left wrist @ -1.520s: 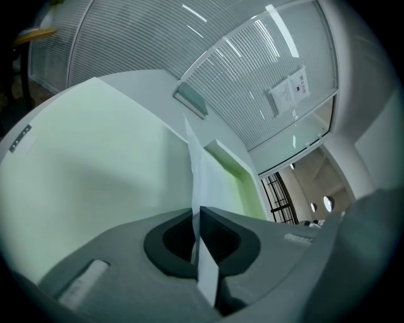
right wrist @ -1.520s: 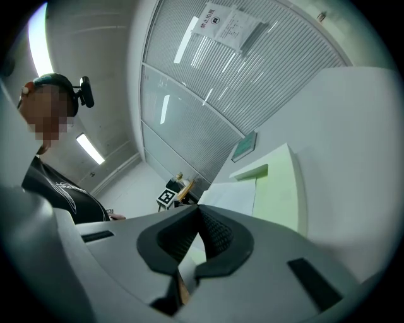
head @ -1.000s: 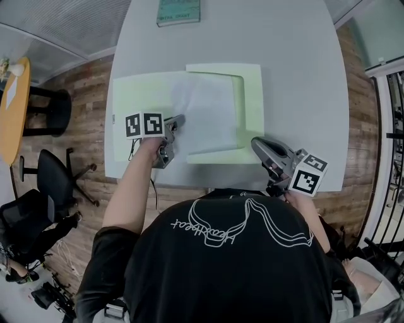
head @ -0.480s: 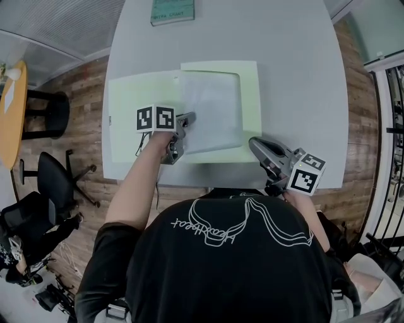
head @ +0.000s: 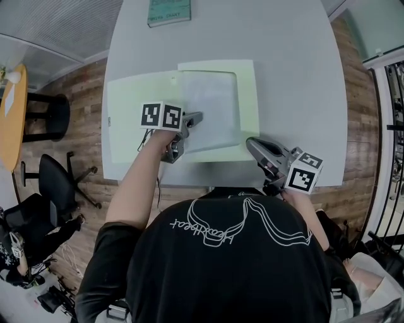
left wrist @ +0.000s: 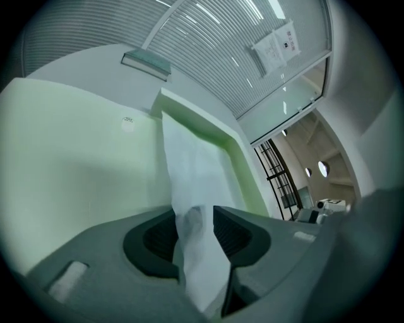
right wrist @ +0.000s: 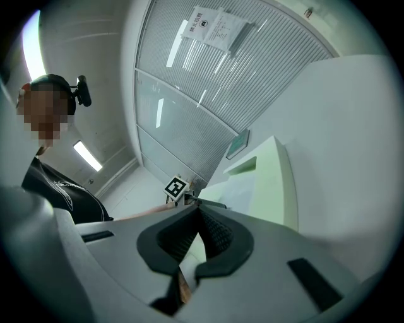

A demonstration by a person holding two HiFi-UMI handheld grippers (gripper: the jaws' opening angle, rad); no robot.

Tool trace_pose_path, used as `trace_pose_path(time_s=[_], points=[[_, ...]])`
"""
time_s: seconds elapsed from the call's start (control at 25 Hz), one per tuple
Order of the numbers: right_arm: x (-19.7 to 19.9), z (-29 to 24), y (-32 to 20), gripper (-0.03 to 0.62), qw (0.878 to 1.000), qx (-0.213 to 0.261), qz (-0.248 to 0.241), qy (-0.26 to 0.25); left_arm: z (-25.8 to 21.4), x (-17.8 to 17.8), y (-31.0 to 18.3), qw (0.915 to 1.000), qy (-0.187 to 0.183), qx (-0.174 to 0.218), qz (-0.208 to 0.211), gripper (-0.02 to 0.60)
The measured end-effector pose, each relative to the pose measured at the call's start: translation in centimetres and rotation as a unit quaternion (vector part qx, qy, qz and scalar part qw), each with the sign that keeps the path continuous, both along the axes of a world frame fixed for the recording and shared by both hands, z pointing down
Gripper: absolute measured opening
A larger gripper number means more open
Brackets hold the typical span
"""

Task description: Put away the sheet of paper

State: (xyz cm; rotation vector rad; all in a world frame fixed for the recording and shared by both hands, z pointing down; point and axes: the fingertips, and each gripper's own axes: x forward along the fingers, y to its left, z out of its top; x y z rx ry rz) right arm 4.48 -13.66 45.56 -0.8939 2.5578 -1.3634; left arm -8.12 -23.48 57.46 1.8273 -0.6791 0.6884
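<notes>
Thin white paper sheet (head: 211,107) matt, slightly see-through. Pale green folder (head: 136,123) smooth, matt. Grey table top (head: 290,82) smooth matt. My left gripper (left wrist: 194,213) matt grey plastic.

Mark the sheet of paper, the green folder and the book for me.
sheet of paper (head: 213,104), head view, its middle.
green folder (head: 126,94), head view, left flap.
book (head: 168,11), head view, its cover.

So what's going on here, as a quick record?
Table: grey, with an open green folder and a book at its far edge
Paper: white sheet on the folder's right half
Left tool: jaws have just been opening; paper between them, not pinched
Right tool: jaws together, by the folder's near right corner
</notes>
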Motion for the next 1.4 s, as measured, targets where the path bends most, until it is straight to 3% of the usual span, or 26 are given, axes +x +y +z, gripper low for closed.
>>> trace_pose_path(time_s=[0.2,0.4,0.56,0.68,0.84,1.0,1.16,1.4], points=[[-0.3,-0.4,0.2,0.009,1.000,0.003,-0.007,-0.004,-1.1,-1.4,-0.5,0.9989,-0.028,0.037,0.003,0.224],[-0.8,-0.8,0.3,0.009,1.000,0.016,-0.016,0.008,-3.0,-3.9,-1.1,0.9967,-0.036,0.067,-0.029,0.225],[-1.0,-1.9,0.7,0.009,0.999,0.036,-0.020,0.015,-7.2,-4.3,-0.5,0.9899,-0.012,0.134,-0.043,0.224],[-1.2,-2.9,-0.2,0.009,0.998,0.057,-0.026,0.030,-10.6,-3.4,0.3,0.9817,0.033,0.183,-0.040,0.221],[-1.5,-4.6,2.3,0.009,0.995,0.085,-0.028,0.037,-15.0,-1.6,6.2,0.9662,0.078,0.246,-0.001,0.207],[-2.6,-7.0,4.9,0.009,0.990,0.131,-0.046,0.037,-18.6,0.2,11.6,0.9465,0.119,0.297,0.044,0.087],[-5.0,-9.9,9.7,0.009,0.982,0.171,-0.061,0.050,-22.5,0.2,18.6,0.9261,0.144,0.336,0.093,0.038],[-5.3,-10.6,9.0,0.009,0.976,0.196,-0.078,0.055,-24.6,1.2,18.6,0.9137,0.178,0.357,0.075,0.012]])
